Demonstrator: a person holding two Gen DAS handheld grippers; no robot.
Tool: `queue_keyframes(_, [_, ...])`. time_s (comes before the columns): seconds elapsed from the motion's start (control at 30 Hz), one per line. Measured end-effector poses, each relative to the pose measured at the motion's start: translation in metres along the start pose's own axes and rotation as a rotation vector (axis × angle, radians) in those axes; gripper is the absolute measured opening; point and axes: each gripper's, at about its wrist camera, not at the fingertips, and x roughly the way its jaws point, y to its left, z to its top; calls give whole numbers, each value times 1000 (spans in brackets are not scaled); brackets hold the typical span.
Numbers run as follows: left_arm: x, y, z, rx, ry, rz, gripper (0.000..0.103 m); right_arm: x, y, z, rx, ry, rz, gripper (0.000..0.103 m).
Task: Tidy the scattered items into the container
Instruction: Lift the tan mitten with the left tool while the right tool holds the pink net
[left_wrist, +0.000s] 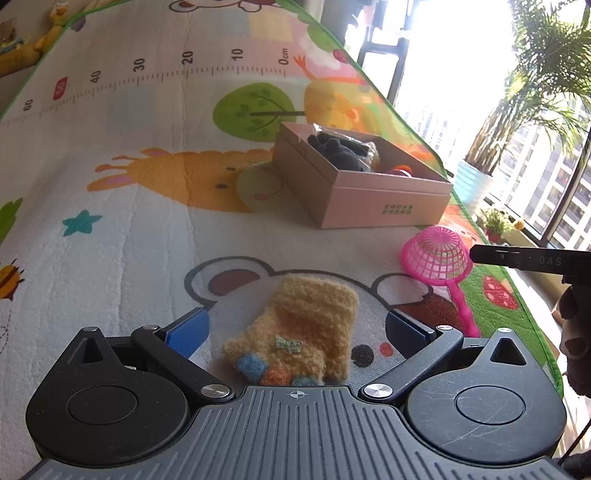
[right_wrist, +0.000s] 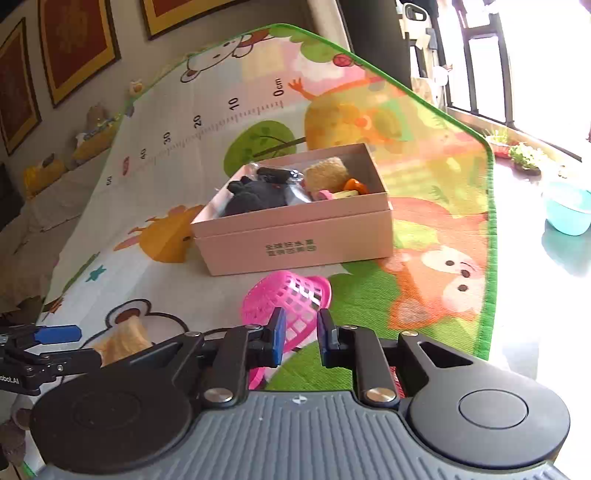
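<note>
**Two toys left on the mat, box already part full**

Two grippers work low over the play mat (left_wrist: 147, 229). Nearest, the left gripper (left_wrist: 295, 332) stands wide open with the yellow knitted glove (left_wrist: 306, 332) lying between its blue pads, untouched, seemingly lined up for a pinch. The right gripper (right_wrist: 300, 336) is slightly open and empty, aimed at the pink toy net (right_wrist: 288, 299), which lies on its side just ahead. Farther off, the pink cardboard box (right_wrist: 295, 240) sits open-topped within easy reach, holding dark gloves (right_wrist: 258, 194) and other small items.
</note>
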Motion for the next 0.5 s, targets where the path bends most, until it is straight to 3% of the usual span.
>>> queue_keyframes(0.03, [3,-2,-1,11,12,4,103,-1,-3,-2,-5,-7,-14,38])
queue_keyframes(0.07, [6,-4,-3,21,24,8,103,-4,-5,-4,-15,-19,-17,58])
queue_keyframes(0.1, [8,-4,-3,23,33,11,103,-7,-4,-6,-36,-34,-13,68])
queue_keyframes(0.27, [13,-1,-9,7,61,24,103,4,30,-1,-228,-39,-10,68])
queue_keyframes(0.5, [13,-5,-15,66,45,23,103,49,37,3,-213,70,-85,70])
